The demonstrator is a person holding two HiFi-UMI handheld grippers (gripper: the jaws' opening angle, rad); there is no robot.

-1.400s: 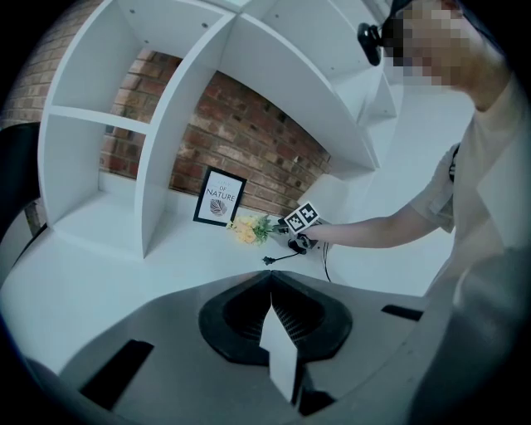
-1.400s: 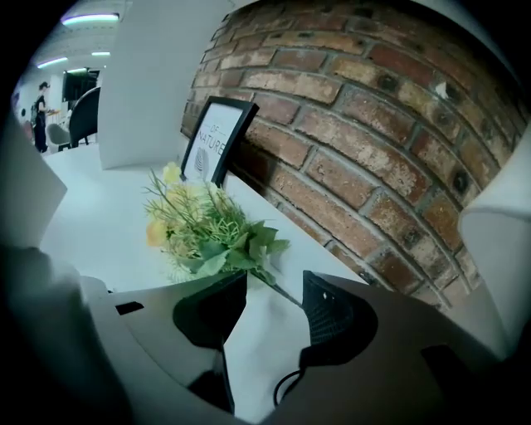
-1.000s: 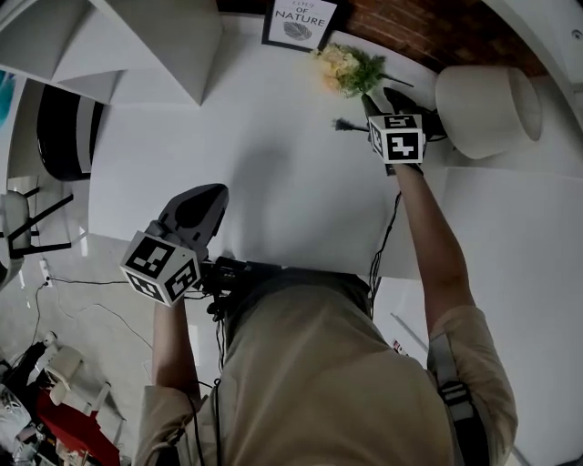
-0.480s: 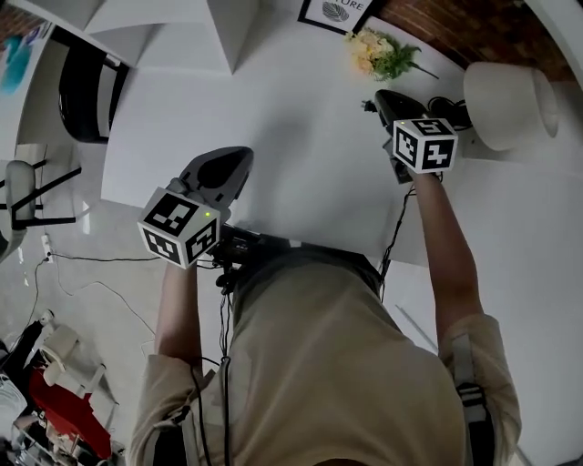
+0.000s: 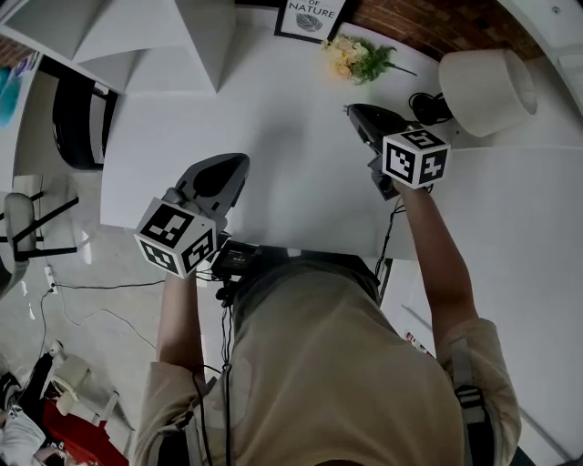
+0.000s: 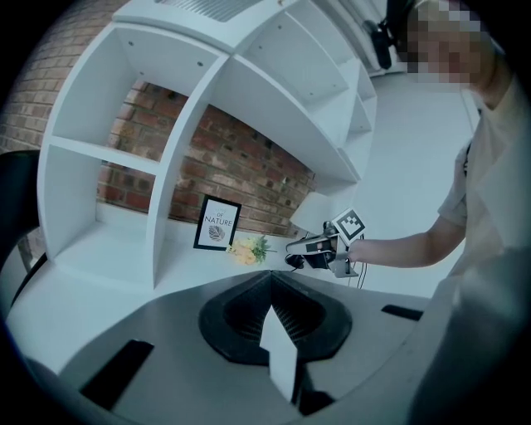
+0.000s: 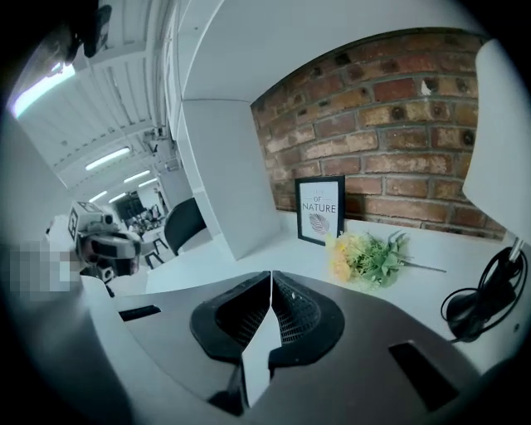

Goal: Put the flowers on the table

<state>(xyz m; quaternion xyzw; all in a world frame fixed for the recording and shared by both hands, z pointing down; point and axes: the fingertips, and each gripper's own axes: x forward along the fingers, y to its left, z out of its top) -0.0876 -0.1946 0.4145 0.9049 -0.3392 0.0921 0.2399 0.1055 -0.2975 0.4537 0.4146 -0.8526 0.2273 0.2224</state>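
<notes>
The flowers [image 5: 358,59] lie on the white surface [image 5: 273,136] just beside the framed print [image 5: 312,18], touched by neither tongs, so the task looks done and I judge nothing is left to place. The right tongs [image 7: 270,278] are pressed together and empty, near the print but apart from the flowers. The left tongs [image 6: 271,278], likewise together and empty, hang well away from the print. A lamp [image 5: 483,91] and a coiled cable [image 5: 428,107] sit beyond the flowers from the print; nothing stands in the way.
</notes>
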